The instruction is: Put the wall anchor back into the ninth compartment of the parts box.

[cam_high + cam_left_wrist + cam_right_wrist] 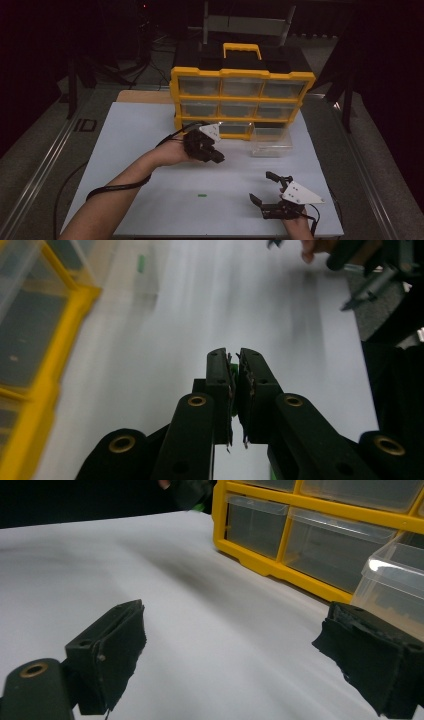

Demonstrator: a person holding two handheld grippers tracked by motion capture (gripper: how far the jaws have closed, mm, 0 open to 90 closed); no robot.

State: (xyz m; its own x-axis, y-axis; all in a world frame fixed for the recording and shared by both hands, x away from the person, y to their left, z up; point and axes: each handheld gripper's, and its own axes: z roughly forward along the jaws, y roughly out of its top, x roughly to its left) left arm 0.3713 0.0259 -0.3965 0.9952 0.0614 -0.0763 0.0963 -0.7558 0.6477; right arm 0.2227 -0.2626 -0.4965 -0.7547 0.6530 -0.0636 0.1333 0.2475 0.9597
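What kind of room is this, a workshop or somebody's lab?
Probably a lab bench set up for recording handling work. A white table stands amid dark surroundings, a person holds a left gripper and a right gripper, and a yellow drawer cabinet sits ready.

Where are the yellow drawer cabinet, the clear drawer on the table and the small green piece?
Cabinet (242,74): high view, top yellow bar.
Clear drawer (271,150): high view, front wall.
Green piece (202,195): high view, its middle.
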